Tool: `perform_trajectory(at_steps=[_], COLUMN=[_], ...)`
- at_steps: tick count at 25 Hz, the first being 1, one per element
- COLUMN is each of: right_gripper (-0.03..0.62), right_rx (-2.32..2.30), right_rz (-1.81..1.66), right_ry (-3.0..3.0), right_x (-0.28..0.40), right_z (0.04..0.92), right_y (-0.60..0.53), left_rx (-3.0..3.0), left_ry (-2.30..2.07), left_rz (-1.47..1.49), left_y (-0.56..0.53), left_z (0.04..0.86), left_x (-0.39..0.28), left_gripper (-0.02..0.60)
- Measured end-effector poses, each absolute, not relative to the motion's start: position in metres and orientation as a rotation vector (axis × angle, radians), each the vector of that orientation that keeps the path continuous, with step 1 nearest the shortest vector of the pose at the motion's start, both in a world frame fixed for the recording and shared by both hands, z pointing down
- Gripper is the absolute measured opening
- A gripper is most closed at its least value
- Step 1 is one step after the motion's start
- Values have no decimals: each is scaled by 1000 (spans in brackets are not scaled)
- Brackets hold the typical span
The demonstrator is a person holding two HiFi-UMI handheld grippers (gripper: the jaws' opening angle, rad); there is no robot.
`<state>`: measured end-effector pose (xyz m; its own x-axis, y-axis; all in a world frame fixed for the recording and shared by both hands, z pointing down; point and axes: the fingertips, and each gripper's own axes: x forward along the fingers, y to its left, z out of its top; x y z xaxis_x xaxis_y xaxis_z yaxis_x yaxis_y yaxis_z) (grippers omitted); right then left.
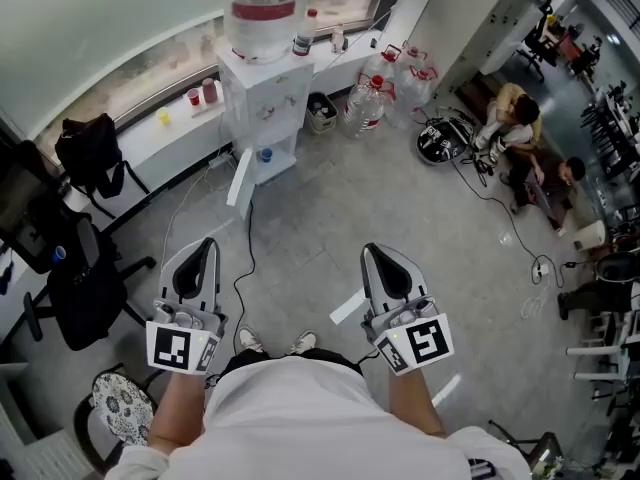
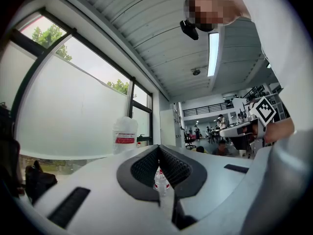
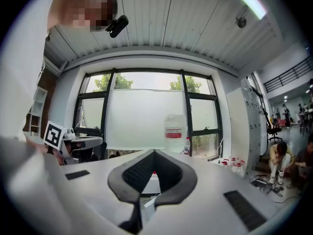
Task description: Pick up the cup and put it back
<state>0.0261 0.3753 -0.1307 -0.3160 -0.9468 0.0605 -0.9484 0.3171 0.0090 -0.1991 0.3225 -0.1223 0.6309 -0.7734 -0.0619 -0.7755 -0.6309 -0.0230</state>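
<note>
In the head view a white water dispenser (image 1: 262, 93) with a big bottle (image 1: 264, 8) on top stands ahead by the window. Two red cups (image 1: 201, 93) and a yellow cup (image 1: 163, 118) sit on the sill to its left, and a small blue thing (image 1: 265, 155) sits in its recess. My left gripper (image 1: 207, 242) and right gripper (image 1: 374, 249) are held level above the floor, well short of the dispenser. Both are shut and hold nothing. The left gripper (image 2: 157, 148) and the right gripper (image 3: 154, 152) show jaw tips meeting, with the bottle (image 3: 174, 131) far beyond.
A chair with a black backpack (image 1: 88, 153) and a black office chair (image 1: 75, 288) stand at the left. A patterned stool (image 1: 120, 406) is near my left elbow. Water jugs (image 1: 375, 93) stand right of the dispenser. Two people (image 1: 520, 133) sit at the right among floor cables (image 1: 500, 208).
</note>
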Motion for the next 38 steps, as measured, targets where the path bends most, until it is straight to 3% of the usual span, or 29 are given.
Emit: perform_trajectory(at_steps=[15, 38], right_gripper=[20, 20], right_rx=[1834, 1843], right_rz=[232, 168], right_ry=[-2539, -2509], right_x=[91, 83], right_z=[-89, -123], right_y=[375, 136], left_rx=[-2780, -2909], left_ry=[1368, 1321], left_rz=[-40, 51], left_y=[321, 81], left_z=[-107, -81], left_x=[-156, -147], left_gripper=[23, 23])
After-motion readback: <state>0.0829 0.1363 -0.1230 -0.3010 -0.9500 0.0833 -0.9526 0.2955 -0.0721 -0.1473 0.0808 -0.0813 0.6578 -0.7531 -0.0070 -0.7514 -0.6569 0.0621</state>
